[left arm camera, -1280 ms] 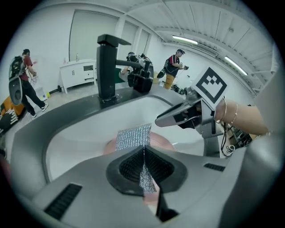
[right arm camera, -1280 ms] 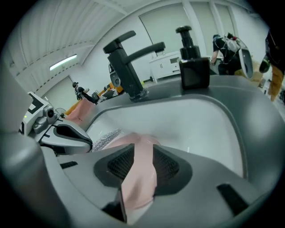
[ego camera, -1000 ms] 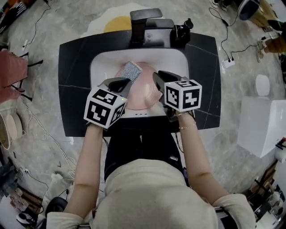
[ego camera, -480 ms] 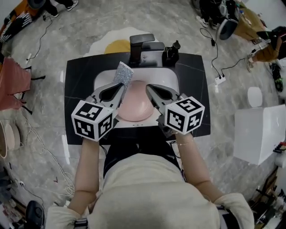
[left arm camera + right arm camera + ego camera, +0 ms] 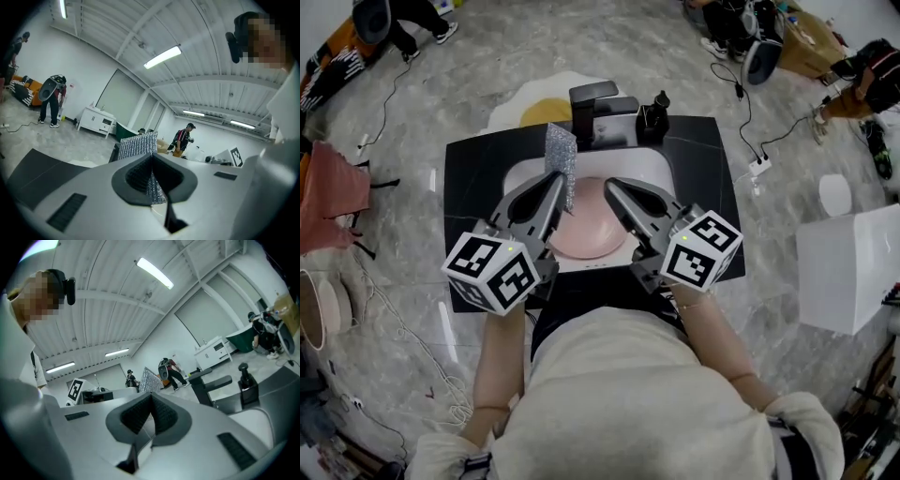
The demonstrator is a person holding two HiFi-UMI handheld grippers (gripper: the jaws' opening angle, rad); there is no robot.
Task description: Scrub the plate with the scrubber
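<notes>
Left gripper (image 5: 559, 186) pinches silver mesh scrubber (image 5: 561, 150) by 1 edge, likely freeing its face for the round pink plate (image 5: 586, 239) below; right gripper (image 5: 612, 188) jaws pressed together, empty.

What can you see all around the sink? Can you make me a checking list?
Surface: black counter with a white sink set in it.
Job's things: pink plate lies in the sink; silver scrubber is held up, off the plate.
Clutter: black tap and soap pump at the counter's back.
Grippers: left tool shut on the scrubber; right tool shut, empty.
Cables: floor cable to a power strip.
Surroundings: white box; people far off.
</notes>
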